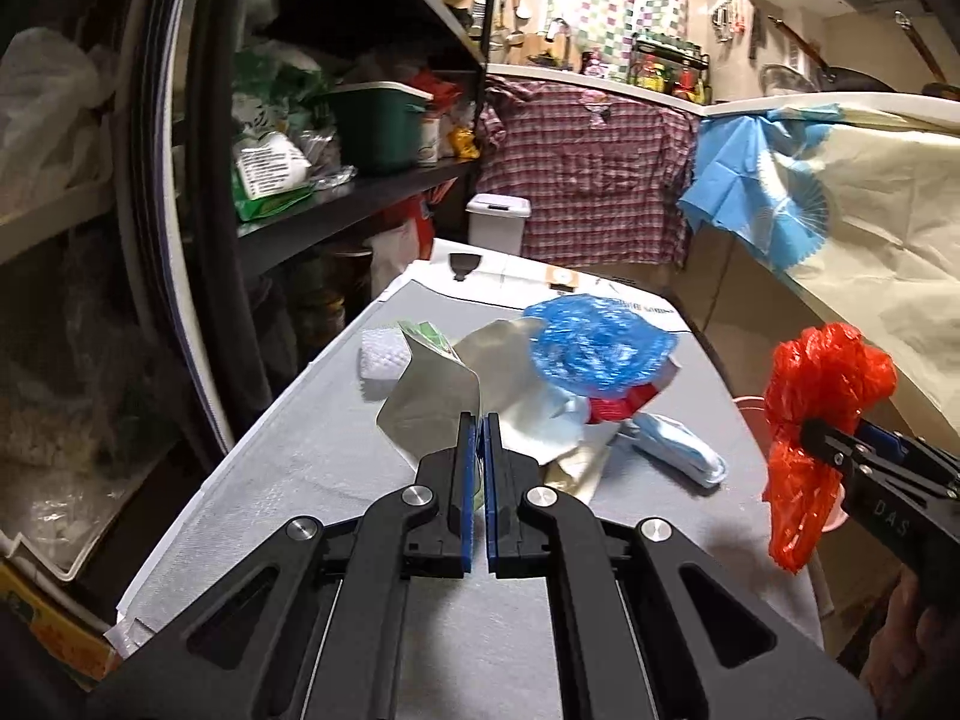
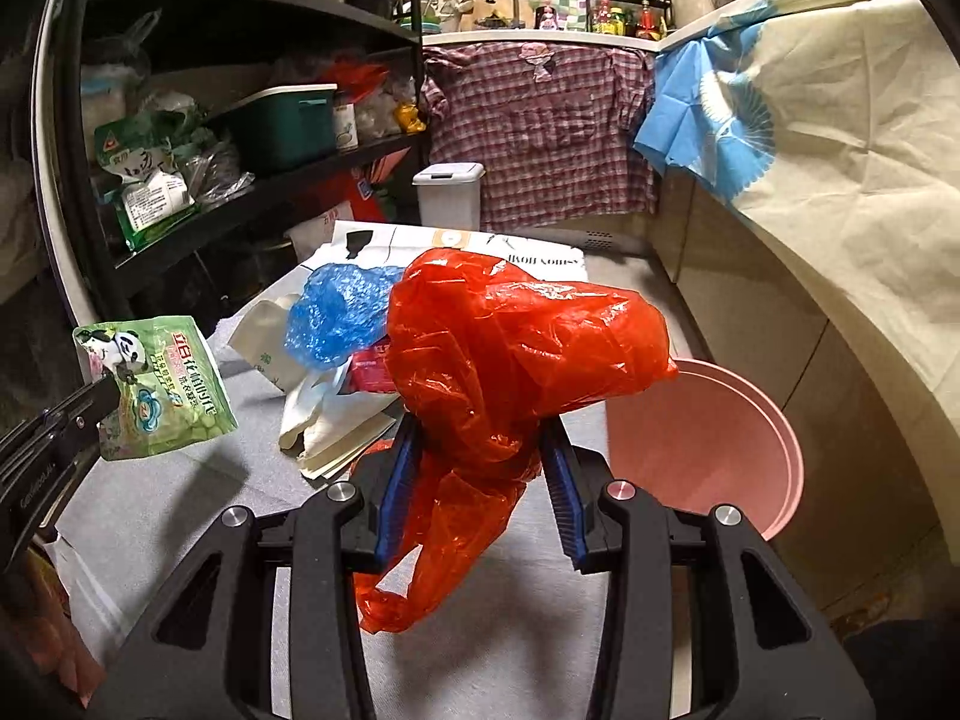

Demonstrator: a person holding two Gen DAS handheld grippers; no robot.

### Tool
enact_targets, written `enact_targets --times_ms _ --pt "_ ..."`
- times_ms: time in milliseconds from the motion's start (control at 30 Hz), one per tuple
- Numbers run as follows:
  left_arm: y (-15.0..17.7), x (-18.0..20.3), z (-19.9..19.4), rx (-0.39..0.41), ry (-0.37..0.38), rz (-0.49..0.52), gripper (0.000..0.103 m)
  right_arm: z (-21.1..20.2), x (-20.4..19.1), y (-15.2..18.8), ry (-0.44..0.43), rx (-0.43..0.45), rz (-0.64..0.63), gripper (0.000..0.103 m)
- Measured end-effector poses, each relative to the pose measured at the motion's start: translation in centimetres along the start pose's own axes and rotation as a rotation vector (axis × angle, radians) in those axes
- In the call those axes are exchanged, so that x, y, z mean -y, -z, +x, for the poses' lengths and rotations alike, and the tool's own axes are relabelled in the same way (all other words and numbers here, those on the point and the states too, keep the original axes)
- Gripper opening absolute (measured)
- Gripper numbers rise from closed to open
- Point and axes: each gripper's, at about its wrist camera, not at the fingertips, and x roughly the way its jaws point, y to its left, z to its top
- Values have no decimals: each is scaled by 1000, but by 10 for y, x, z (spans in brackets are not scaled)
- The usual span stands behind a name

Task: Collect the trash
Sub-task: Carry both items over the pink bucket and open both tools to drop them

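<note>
Red bag [image 2: 510, 360] is light and floppy, squeezed by right gripper [image 2: 480, 474]; left gripper [image 1: 480, 450] pinches the stiff packet [image 2: 159, 387] by its edge.

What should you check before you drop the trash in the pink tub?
1. Left gripper shut on the green packet: ok.
2. Right gripper shut on the red bag: ok.
3. Both pieces lifted off the table: ok.
4. Pink tub open on top: ok.
5. Red bag over the tub: not ok, beside it.
6. Blue bag and papers cleared: not ok.
</note>
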Motion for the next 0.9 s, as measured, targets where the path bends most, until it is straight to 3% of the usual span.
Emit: enact_targets --times_ms 533,900 --pt "-2 60 -19 -45 150 102 2 -24 38 -10 84 11 51 41" --pt "-18 104 -13 -52 261 161 2 -31 79 -20 155 27 114 41"
